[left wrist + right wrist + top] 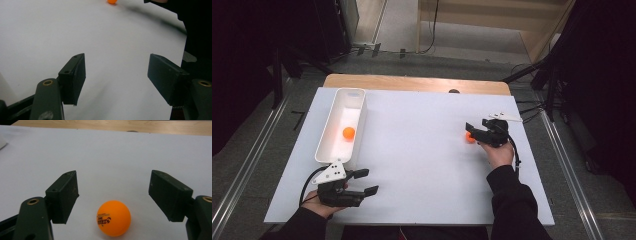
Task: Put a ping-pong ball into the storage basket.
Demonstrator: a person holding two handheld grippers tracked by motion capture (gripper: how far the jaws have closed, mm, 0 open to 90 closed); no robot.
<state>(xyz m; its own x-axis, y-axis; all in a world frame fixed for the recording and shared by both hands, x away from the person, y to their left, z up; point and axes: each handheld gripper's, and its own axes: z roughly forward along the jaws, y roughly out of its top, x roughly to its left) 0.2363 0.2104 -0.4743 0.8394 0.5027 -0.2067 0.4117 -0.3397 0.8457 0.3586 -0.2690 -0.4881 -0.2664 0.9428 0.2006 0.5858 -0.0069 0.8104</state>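
Where the white sheet (412, 150) covers the table, a long white bin (332, 135) lies at the far left, running away from the person, and one orange ball (348, 132) rests on its floor about midway along. Just below the bin's near end, the left gripper (364, 181) sits low over the sheet at the near-left corner, held by the person's left hand (319, 205), with its grey three-cornered plate on top. Its jaws stand spread wide with only bare sheet between them, as the left gripper view confirms (116, 75).

Across the middle, the sheet is bare, with a strip of wooden table edge (412, 82) showing along the far side.

Toward the right, a second orange ball (469, 137) lies on the sheet, and the right gripper (472, 131) reaches it from the right, held in the right hand (499, 152). From the right gripper view, the jaws (112, 197) are spread well apart on either side of this ball (114, 218); neither pad touches it, and the ball sits on the sheet between them, nearer the camera than the pad tips. Small dark print and a logo mark the ball's front, too fine and blurred to read for certain. The same ball appears far off at the top edge of the left gripper view (112, 1).
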